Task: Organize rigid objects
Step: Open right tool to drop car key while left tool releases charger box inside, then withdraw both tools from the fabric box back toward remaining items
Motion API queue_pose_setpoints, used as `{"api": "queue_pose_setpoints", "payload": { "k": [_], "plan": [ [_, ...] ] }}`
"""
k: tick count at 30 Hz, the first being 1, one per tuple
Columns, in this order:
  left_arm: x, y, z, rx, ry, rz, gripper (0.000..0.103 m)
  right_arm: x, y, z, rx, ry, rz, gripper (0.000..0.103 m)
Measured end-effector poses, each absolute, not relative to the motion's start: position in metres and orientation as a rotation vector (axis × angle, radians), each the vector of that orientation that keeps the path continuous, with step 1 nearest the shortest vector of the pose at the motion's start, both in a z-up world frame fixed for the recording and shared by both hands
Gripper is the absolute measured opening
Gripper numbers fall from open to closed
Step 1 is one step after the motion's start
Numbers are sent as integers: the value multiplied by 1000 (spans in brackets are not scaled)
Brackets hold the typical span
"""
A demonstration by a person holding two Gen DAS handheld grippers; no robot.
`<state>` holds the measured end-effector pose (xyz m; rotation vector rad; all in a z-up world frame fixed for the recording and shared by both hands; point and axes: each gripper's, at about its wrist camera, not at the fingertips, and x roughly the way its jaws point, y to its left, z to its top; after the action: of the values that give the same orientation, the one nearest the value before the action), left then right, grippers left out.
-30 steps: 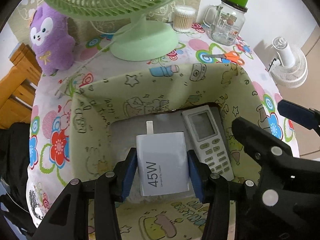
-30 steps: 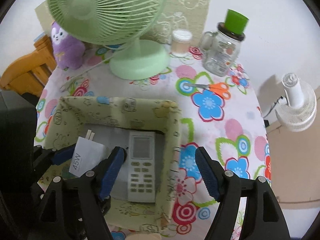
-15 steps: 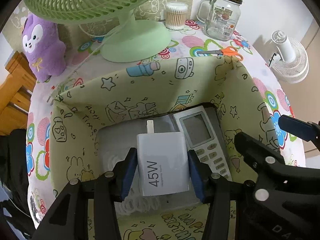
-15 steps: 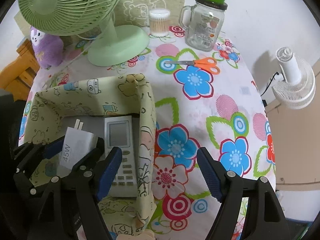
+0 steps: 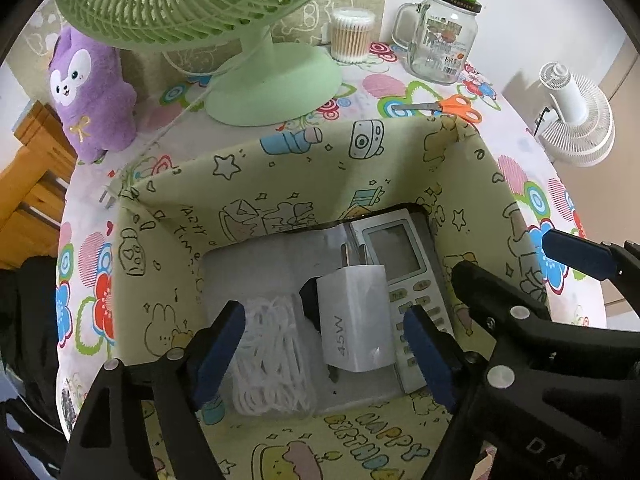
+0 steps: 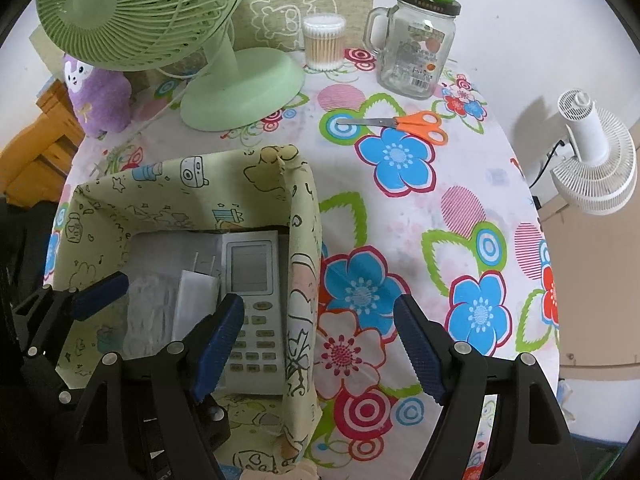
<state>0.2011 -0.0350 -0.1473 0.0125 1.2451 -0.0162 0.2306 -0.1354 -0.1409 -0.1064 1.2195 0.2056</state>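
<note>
- The left gripper (image 5: pixel 324 350) points steeply down into a pale green fabric box (image 5: pixel 280 176) printed with cartoon drawings; its blue-padded fingers (image 5: pixel 218 350) are opening, and neither pad touches anything.
- A white charger (image 5: pixel 356 320) marked "45W" lies between those fingers on the box floor, prongs pointing toward the far wall, free of both pads.
- Just beside the charger, on its right in the left wrist view, lies a white remote control (image 5: pixel 394 252) with its screen end toward the far wall; the two touch or nearly so.
- On the charger's other side sits a coil of white cable (image 5: pixel 270 360) on the box floor.
- The right gripper (image 6: pixel 320 344) hangs over the box's right wall with its fingers (image 6: pixel 416 344) spread wide and nothing between the pads; one finger is above the remote, the other above the flowered worktop (image 6: pixel 400 208).
- Behind the box on the worktop stand a green desk fan (image 6: pixel 240 88), a purple plush toy (image 5: pixel 94 96), a tub of cotton swabs (image 6: pixel 323 42) and a glass jar mug (image 6: pixel 418 52) with a green top.
- Orange-handled scissors (image 6: pixel 400 122) lie flat between the jar and the box.
- A small white fan (image 6: pixel 592 152) is off the worktop's right edge.
</note>
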Motion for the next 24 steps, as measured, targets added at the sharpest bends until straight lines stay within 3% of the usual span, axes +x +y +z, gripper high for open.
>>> {"api": "queue_pose_setpoints", "payload": {
  "k": [6, 24],
  "plan": [
    [191, -36, -139, 23, 1231, -16, 90, 224, -136, -135, -106, 1211, 210, 80],
    [159, -36, -109, 28, 1187, 7, 91, 192, -142, -111, -78, 1168, 227, 85]
  ]
}}
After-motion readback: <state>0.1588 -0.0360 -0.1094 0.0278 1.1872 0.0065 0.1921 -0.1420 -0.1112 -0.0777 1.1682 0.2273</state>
